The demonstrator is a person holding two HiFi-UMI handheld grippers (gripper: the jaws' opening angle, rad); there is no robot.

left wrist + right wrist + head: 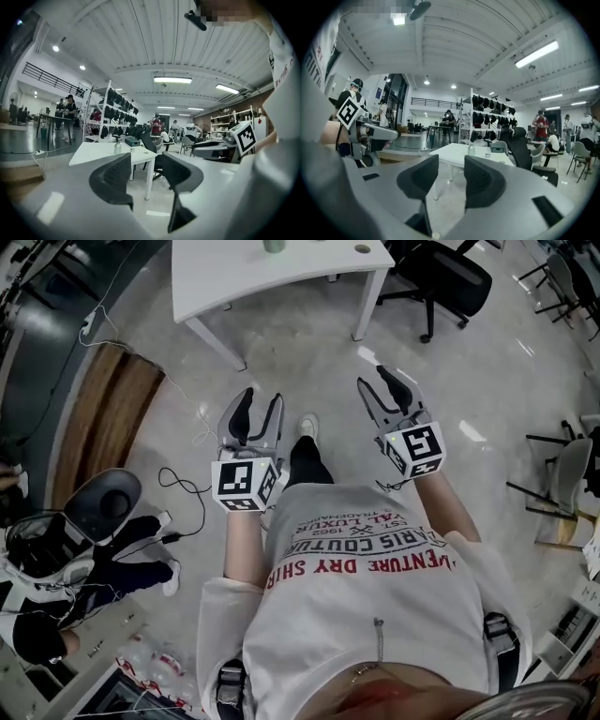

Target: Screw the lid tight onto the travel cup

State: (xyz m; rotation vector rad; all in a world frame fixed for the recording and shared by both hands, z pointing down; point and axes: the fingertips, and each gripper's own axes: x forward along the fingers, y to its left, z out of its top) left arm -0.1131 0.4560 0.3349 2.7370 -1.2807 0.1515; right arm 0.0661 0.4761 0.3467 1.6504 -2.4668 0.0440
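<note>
Travel cup (273, 245) stands upright at the very top edge of the head view, on the white table (281, 277) that fills the upper middle of the frame. A small round piece (363, 248) lies flat on the same top, to the right of the cup and apart from it (too small to say whether it is the lid). Both grippers are held out over bare floor in the middle of the frame, well short of the table. The left gripper (262, 397) sits left of centre and the right gripper (373, 377) right of centre, each pointing toward the top of the picture. In the left gripper view the left gripper (145, 176) has its jaws partway apart with nothing between them, and the cup (117, 147) shows far off on the table above the left jaw. In the right gripper view the right gripper (447, 180) stands likewise half open and empty, with the cup (471, 149) small above the gap. A black office chair (441, 277) stands at the upper right, beside the table.
</note>
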